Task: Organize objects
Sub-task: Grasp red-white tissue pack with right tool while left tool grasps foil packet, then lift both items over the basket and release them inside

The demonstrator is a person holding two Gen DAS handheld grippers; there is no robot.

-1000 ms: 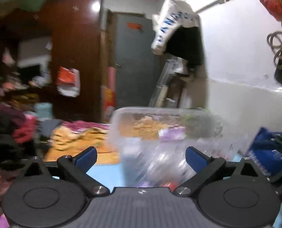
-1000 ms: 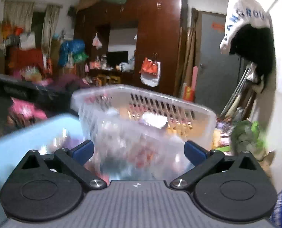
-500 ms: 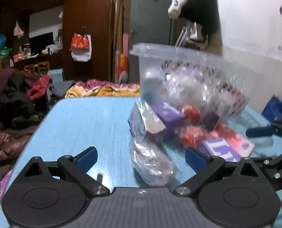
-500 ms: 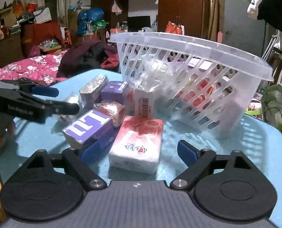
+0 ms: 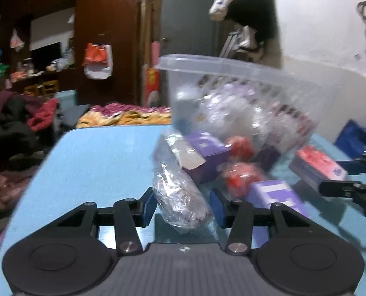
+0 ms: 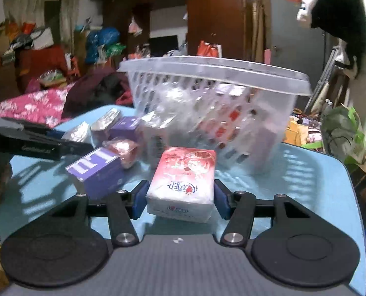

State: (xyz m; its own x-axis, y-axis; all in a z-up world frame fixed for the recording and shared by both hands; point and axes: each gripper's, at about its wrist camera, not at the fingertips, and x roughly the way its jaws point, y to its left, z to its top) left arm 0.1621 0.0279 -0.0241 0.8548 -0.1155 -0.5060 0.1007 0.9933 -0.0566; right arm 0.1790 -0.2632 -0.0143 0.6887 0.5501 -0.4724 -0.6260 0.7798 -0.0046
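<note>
A clear plastic basket (image 5: 234, 91) (image 6: 215, 103) stands on the blue table (image 5: 96, 153), holding several packets. Loose items lie in front of it: purple boxes (image 5: 205, 155) (image 6: 96, 170), red packets (image 5: 239, 177) and a red-and-white tissue pack (image 6: 183, 182) (image 5: 318, 165). My left gripper (image 5: 183, 207) has its blue pads around a clear plastic bag of small items (image 5: 180, 197), closing on it. My right gripper (image 6: 179, 198) has its pads either side of the tissue pack, narrow gaps showing.
A dark wardrobe (image 5: 104, 37), piles of clothes (image 5: 15, 120) and bags surround the table. A green bag (image 6: 341, 133) sits right of the table. My left gripper shows in the right wrist view (image 6: 34, 143), my right one in the left wrist view (image 5: 351, 177).
Both grippers dropped from basket height to the table and moved in. Their jaws narrowed: the left around the clear bag, the right around the tissue pack.
</note>
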